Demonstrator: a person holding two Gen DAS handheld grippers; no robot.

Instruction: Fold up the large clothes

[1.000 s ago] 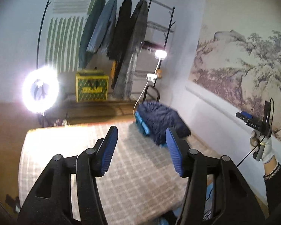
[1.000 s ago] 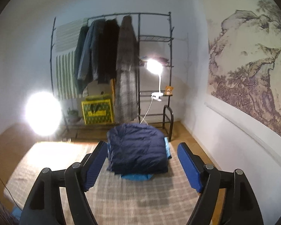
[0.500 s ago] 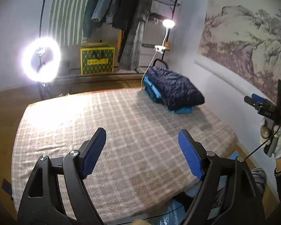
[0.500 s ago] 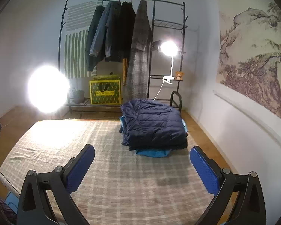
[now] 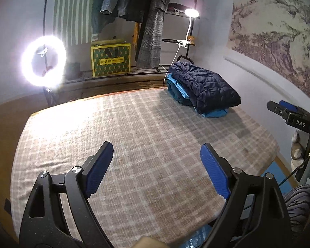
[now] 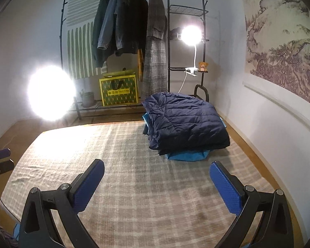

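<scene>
Folded navy jacket (image 6: 186, 122) hugs the checked bed's (image 6: 134, 186) far corner; both hand-held grippers (image 5: 157, 163) (image 6: 157, 184) gape empty, left just widening

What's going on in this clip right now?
A person holds a gripper in each hand over a bed with a plaid cover. The left gripper and right gripper are both empty; the left's fingers have just been opening, with nothing between them. A folded navy puffer jacket lies on blue garments at the far corner. No garment is laid out for folding. More coats hang on the rack behind.
</scene>
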